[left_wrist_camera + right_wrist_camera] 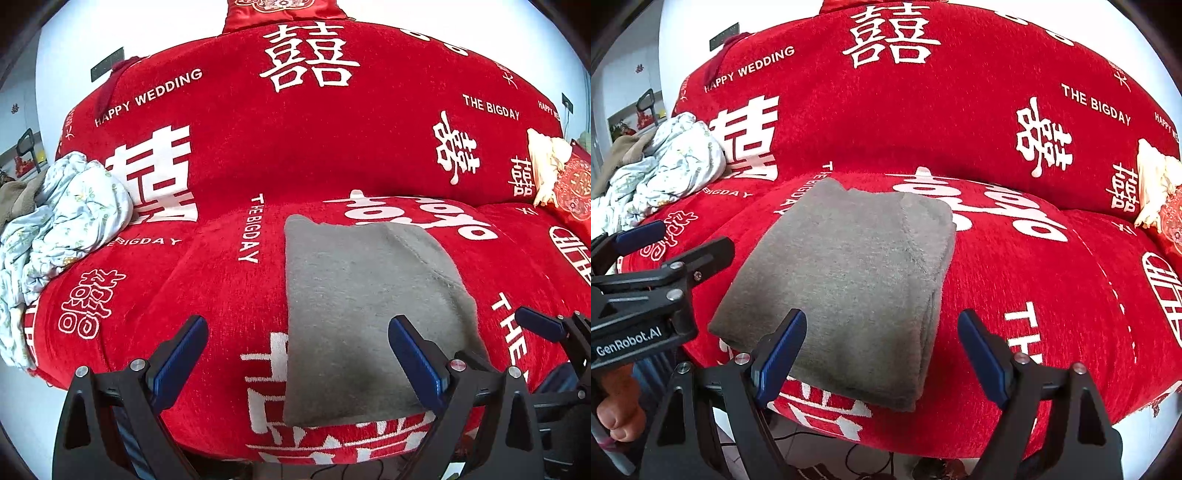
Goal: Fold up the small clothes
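A grey garment (365, 310) lies folded into a flat rectangle on the seat of a red sofa (207, 295); it also shows in the right wrist view (846, 280). My left gripper (297, 347) is open and empty, hovering at the garment's near left edge. My right gripper (882, 343) is open and empty, at the garment's near right corner. The right gripper's finger (539, 325) shows at the right in the left wrist view. The left gripper (646, 258) shows at the left in the right wrist view.
A crumpled pale floral cloth (62, 221) is piled on the sofa's left end. A cream item and a red embroidered cushion (569, 184) sit at the right end. Cables lie on the floor (849, 458) in front of the sofa.
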The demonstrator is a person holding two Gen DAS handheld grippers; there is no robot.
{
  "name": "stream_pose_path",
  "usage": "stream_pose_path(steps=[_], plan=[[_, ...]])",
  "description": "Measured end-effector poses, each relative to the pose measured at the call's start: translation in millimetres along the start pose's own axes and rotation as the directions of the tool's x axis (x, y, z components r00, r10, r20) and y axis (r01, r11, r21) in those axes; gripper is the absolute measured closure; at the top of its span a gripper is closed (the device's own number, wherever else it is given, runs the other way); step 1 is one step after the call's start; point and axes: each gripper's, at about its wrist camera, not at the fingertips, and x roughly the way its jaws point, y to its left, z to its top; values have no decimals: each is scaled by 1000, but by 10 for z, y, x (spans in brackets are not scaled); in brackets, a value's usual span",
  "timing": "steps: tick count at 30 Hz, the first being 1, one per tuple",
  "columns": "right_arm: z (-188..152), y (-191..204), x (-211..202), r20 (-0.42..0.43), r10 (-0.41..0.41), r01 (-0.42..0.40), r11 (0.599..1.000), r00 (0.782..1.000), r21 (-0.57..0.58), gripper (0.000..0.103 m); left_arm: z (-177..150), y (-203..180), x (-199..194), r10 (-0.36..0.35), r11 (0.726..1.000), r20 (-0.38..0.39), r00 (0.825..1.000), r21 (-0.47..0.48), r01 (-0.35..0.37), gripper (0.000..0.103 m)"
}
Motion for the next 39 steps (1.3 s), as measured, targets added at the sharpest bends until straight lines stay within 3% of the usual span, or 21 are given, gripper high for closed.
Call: stream_pose_path(steps=[39], plan=[[24, 22, -7, -5, -15, 15, 1000, 1000, 0, 16, -48, -41, 35, 41, 999, -11, 999, 24, -41, 4]])
